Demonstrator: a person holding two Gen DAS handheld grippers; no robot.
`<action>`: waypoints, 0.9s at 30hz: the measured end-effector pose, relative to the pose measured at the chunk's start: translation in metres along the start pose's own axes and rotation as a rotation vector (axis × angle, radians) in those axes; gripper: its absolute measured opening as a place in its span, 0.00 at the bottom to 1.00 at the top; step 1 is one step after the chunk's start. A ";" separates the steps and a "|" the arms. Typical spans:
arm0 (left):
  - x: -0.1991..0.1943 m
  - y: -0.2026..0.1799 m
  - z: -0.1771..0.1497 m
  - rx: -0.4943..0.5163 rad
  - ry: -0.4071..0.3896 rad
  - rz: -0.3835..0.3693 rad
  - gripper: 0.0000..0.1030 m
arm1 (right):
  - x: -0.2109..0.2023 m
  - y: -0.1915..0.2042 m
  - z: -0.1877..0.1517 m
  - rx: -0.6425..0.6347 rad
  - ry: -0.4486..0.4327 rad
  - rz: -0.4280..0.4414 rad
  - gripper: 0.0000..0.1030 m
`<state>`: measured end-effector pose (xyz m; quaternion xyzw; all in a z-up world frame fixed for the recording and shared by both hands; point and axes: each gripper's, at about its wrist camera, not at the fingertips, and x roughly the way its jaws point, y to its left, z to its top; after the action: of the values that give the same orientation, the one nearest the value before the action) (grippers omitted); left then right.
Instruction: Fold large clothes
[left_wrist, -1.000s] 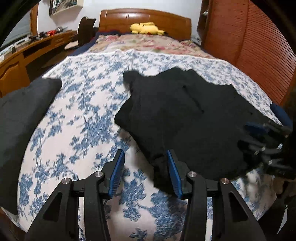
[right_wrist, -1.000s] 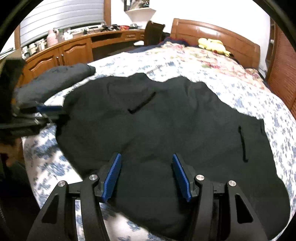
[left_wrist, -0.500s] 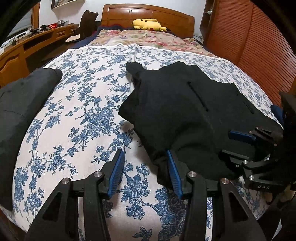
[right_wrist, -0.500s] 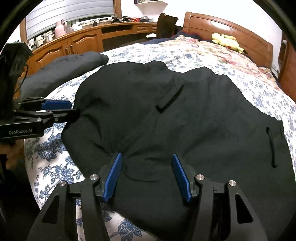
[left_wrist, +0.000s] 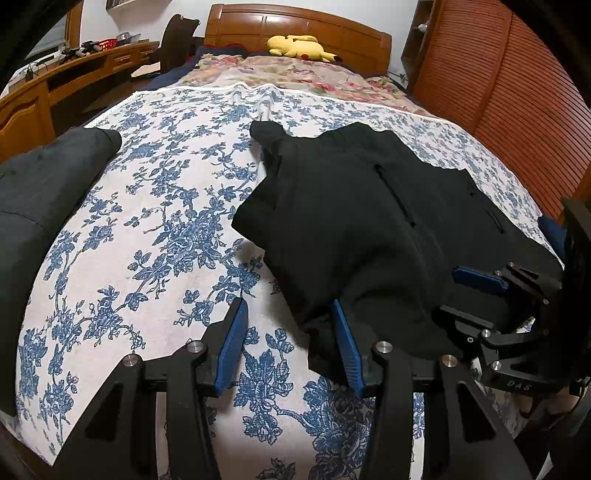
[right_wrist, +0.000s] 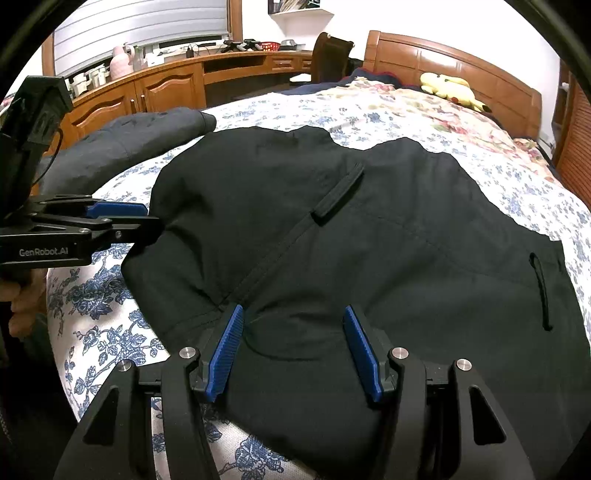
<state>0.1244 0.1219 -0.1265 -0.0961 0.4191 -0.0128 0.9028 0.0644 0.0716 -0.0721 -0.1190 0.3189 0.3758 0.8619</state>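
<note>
Between both open tongs (right_wrist: 293, 354), black jacket (right_wrist: 369, 229) on bed (left_wrist: 155, 229)

Left wrist view: low over near end of bed (left_wrist: 155, 229), looks along own fingers down bed toward headboard (left_wrist: 295, 26); black garment (left_wrist: 369, 221) right of centre, close.
Right wrist view: low over same near end, closer to garment (right_wrist: 369, 240), angled toward headboard (right_wrist: 454, 62) and desk (right_wrist: 192, 77).
Shared: garment, bedspread, headboard, yellow plush toy (left_wrist: 299, 46); each view catches other gripper at frame edge.
</note>
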 end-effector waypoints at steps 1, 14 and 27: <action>0.000 0.000 0.000 -0.001 0.001 -0.001 0.47 | 0.000 0.000 0.000 0.000 -0.001 0.000 0.57; -0.004 -0.008 0.016 -0.068 -0.009 -0.091 0.06 | -0.011 -0.005 -0.006 0.016 -0.033 0.031 0.57; -0.063 -0.131 0.091 0.189 -0.200 -0.070 0.04 | -0.110 -0.137 -0.047 0.143 -0.136 -0.146 0.54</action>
<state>0.1601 0.0146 0.0030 -0.0259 0.3202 -0.0739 0.9441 0.0854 -0.1070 -0.0430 -0.0544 0.2761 0.2955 0.9129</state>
